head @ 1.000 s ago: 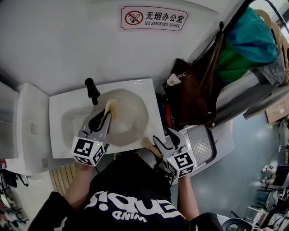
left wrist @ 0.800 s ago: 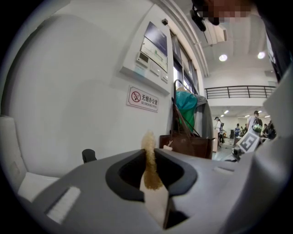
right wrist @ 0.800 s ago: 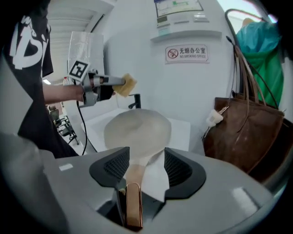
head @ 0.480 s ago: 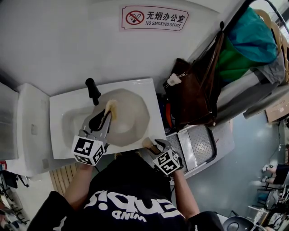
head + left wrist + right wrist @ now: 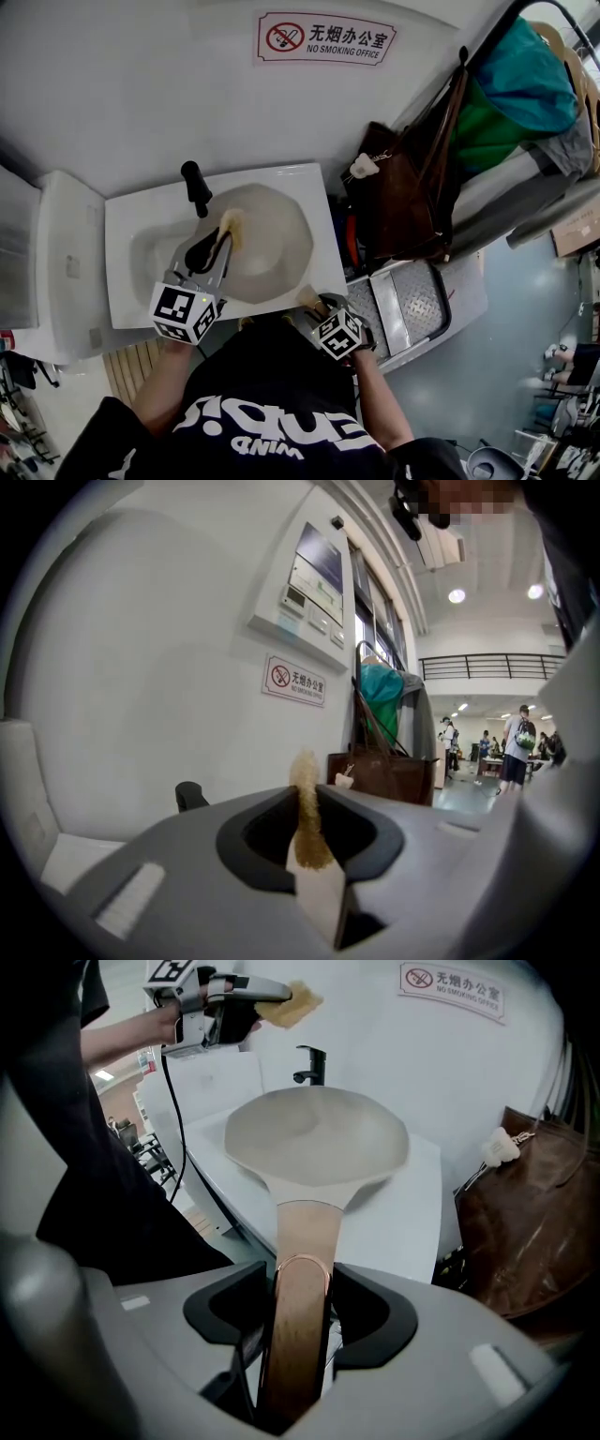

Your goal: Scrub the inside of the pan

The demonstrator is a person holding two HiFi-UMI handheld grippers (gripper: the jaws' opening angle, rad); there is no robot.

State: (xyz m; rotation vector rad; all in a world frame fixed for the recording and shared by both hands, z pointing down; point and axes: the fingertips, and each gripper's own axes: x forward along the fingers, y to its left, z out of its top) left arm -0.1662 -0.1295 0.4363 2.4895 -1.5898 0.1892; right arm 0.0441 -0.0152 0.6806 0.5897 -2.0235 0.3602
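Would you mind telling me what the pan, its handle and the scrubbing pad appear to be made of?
The pan is probably coated metal with a matte beige finish: smooth, even, no gloss. Its handle looks like wood or a wood-grain finish, with faint grain and a coppery rim. The scrub pad seems to be coarse tan fibre, fuzzy-edged, perhaps on pale sponge.

Left gripper (image 5: 310,834) clamps sponge (image 5: 303,785); right gripper (image 5: 300,1324) clamps handle (image 5: 307,1227).

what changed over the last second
The right tongs swung left, open, from over the grey metal step to the wooden handle of the beige round pan and shut on it. The left tongs stayed above the pan, clamping the yellow-brown sponge; the pan kept its place on the white sink.
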